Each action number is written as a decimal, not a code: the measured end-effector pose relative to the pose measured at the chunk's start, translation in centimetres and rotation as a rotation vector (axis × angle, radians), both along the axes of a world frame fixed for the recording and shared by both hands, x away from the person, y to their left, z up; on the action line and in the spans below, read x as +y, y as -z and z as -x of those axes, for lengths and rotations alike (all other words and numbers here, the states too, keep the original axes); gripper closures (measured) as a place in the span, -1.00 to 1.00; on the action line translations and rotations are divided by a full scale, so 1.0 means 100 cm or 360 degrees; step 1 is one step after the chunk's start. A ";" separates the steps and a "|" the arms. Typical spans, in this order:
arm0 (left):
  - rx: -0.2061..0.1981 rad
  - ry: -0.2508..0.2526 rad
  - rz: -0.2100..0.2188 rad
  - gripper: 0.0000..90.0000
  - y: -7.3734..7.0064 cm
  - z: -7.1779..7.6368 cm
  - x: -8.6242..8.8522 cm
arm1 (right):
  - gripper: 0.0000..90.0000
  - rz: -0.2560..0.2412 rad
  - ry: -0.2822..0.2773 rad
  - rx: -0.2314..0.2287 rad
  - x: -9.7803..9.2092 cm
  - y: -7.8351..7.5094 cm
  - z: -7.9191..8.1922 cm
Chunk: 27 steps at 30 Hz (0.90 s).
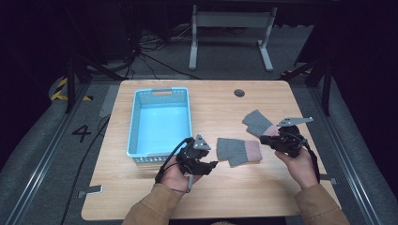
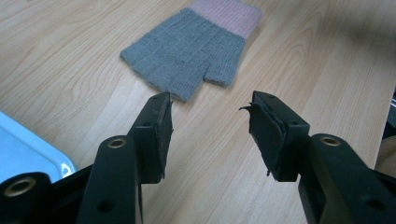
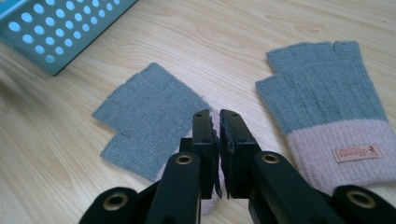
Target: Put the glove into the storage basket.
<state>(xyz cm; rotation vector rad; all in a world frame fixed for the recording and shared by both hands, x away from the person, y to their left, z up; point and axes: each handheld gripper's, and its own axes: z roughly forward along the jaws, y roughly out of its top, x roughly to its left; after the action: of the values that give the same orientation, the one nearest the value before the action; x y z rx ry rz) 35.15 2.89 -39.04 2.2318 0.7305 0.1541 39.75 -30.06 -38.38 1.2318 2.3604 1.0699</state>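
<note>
Two grey fingerless gloves with pink cuffs lie on the wooden table. The near glove (image 1: pixel 237 151) lies flat between my two grippers; the far glove (image 1: pixel 258 123) lies behind it to the right. My left gripper (image 1: pixel 214 163) stands open just short of the near glove (image 2: pixel 187 56), its jaws (image 2: pixel 210 100) wide apart with nothing between them. My right gripper (image 1: pixel 263 139) hovers over the pink cuff end of the near glove (image 3: pixel 149 112). It is shut (image 3: pixel 215 114), with only a thin slit between the jaws. The far glove (image 3: pixel 327 93) lies to its right, label up.
A light blue perforated basket (image 1: pixel 136 117) stands empty on the left half of the table, close behind my left hand; its wall (image 3: pixel 60 28) and corner (image 2: pixel 28 149) show in the gripper views. A round cable hole (image 1: pixel 239 93) sits near the far edge.
</note>
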 end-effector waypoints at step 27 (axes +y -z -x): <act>0.0029 -0.0013 -0.0019 0.05 0.000 -0.002 0.009 | 0.05 0.0106 0.0067 0.0079 -0.013 -0.004 -0.085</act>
<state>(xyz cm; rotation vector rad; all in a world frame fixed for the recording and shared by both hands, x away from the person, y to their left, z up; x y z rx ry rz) 35.32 3.84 -39.00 2.2447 0.7505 0.1426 48.22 -31.36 -37.96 1.2921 2.3755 0.9503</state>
